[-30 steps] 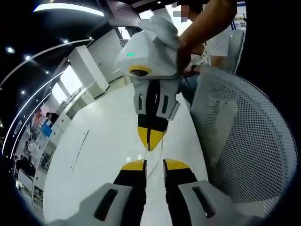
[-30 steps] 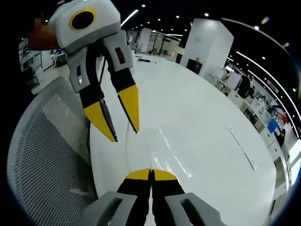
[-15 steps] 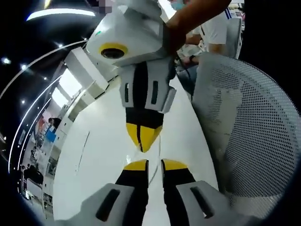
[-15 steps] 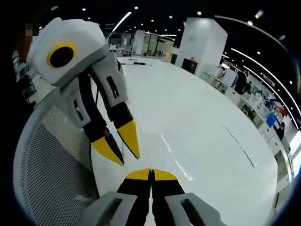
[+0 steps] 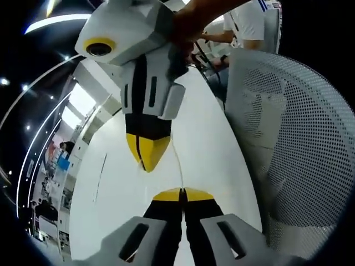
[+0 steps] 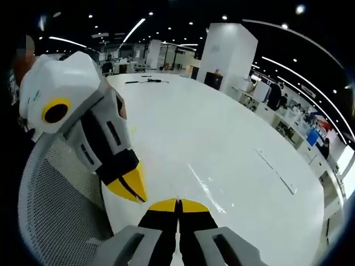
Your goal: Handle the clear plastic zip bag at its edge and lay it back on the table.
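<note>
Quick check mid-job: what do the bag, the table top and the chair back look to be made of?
Bag: thin clear plastic film, judging by glare streaks and the table showing through. Table: smooth glossy white top, reflecting ceiling lights; material unclear. Chair back: pale perforated mesh, likely fabric or plastic.

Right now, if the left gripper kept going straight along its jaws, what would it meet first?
Most likely the right gripper: its shut yellow tips sit just ahead of the left gripper, slightly off to one side. The clear bag edge runs between them over the white table. Depth is hard to judge.
</note>
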